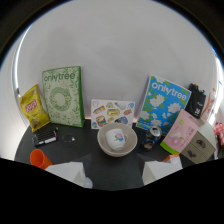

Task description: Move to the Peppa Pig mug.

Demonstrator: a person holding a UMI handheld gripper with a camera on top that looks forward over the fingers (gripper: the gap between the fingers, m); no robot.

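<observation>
gripper view looks down on a dark tabletop [107,167] backed by a pale wall, and the gripper [114,175] hangs over its near edge with its two white fingers [67,172] set wide apart, nothing between them.

straight ahead, just beyond the gap, sits the peppa pig mug [117,140], a cream cup seen from above with a small colourful figure showing at its middle. it stands on its own, apart from both fingers.

behind it a sticker sheet [112,113] leans on the wall. to one side stands a green onlytree box [63,96], upright, with a yellow chip bag [34,107] beside it. in front of those lie a dark marker case [45,136] and a small ring-like thing [68,137] too small to name. an orange cup [40,159] pokes up just beside the nearer finger.

on the other side, a blue onlytree box [163,102] tilts against the wall. a drinks can [154,132] stands just in front of it, close to the mug. next along are a pink pouch [181,131], a brown carton [200,146], and a black bag [196,100] further back.
</observation>
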